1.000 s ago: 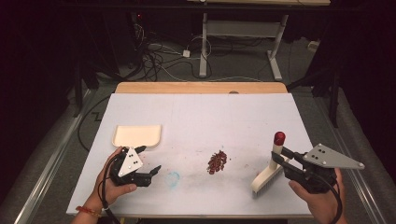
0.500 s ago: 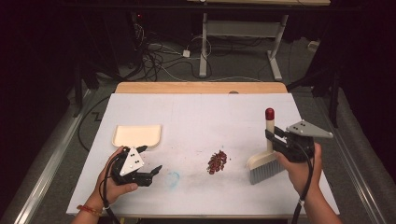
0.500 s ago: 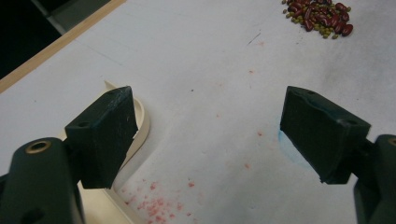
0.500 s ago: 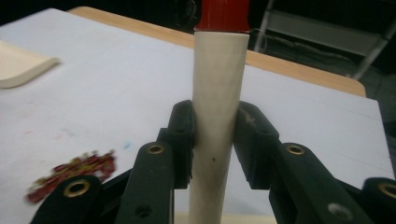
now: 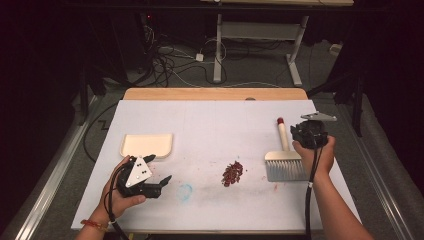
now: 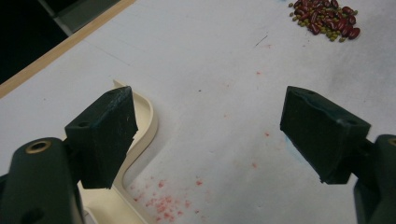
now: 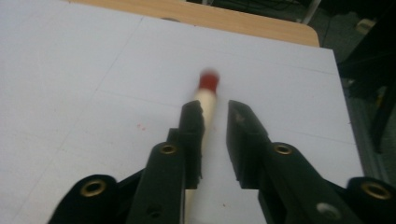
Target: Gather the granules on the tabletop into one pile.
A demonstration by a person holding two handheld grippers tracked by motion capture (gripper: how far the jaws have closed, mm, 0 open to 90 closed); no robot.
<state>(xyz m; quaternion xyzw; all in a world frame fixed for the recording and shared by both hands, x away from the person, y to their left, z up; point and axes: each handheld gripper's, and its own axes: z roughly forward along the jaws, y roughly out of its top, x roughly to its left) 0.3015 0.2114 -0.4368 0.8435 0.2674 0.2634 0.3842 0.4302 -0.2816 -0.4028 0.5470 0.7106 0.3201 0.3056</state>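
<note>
The brush (image 5: 285, 159) lies on the right part of the white counter (image 5: 215, 125), with its grey bristles toward the near edge and its pale handle with a red tip pointing to the far side. The right gripper (image 5: 311, 134) is just beside this handle, on its right. In the right gripper view its jaws are drawn close together and the handle (image 7: 205, 100) runs between them, against the left jaw; whether both pads press on it I cannot tell. Left of the bristles, and near them, is a small heap of red and green beans (image 5: 232, 173). Further left, near the counter's near edge, the left gripper (image 5: 159, 184) rests in the hand with its jaws spread wide and nothing between them. A cream dustpan (image 5: 146, 145) lies just beyond it, on the far side.
</note>
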